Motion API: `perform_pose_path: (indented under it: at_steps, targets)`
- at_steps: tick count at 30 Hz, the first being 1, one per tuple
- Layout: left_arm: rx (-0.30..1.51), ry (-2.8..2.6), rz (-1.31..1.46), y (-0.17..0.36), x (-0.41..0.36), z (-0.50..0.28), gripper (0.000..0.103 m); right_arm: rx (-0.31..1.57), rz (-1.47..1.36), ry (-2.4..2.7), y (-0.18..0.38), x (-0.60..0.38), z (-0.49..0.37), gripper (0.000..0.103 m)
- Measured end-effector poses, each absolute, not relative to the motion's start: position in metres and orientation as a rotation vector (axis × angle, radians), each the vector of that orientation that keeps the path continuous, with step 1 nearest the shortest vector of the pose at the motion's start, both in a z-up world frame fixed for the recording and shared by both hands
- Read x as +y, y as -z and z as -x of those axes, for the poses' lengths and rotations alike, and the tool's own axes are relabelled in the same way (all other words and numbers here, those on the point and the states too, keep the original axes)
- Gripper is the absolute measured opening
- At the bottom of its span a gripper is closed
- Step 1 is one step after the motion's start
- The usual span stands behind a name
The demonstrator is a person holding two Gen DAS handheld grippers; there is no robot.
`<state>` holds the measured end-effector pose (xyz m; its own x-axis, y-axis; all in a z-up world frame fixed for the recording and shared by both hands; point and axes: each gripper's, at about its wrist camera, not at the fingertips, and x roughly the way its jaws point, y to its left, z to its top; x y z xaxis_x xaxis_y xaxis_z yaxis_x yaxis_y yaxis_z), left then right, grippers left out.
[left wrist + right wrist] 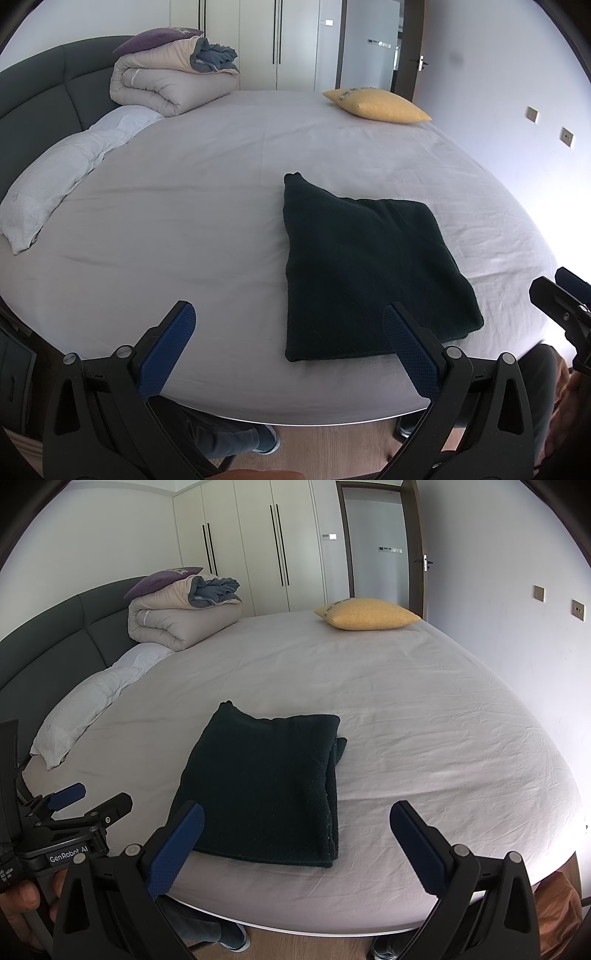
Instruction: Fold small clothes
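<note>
A dark green garment (365,269) lies folded into a flat rectangle on the grey bed sheet (207,192), near the front edge; it also shows in the right wrist view (266,786). My left gripper (288,325) is open and empty, held above the front edge just left of the garment. My right gripper (297,823) is open and empty, held in front of the garment's near edge. The left gripper also shows at the left of the right wrist view (90,797), and part of the right gripper sits at the right edge of the left wrist view (565,295).
A rolled beige duvet (177,622) with a purple pillow sits at the headboard (55,638). A white pillow (88,705) lies on the left, a yellow cushion (365,614) at the far right. Wardrobes and a door stand behind. Wood floor and a person's legs (236,432) are below the bed edge.
</note>
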<state>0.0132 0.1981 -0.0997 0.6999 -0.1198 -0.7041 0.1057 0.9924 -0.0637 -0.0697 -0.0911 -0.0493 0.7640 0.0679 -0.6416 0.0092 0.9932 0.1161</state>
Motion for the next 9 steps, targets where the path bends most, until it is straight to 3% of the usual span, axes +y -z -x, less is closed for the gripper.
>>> perform_pose_path:
  at_steps: [9]
  targets:
    - [0.777,0.134,0.007,0.1001,0.197,-0.0152,0.103,0.702,-0.116,-0.033,0.0493,-0.0916,0.0699,0.103]
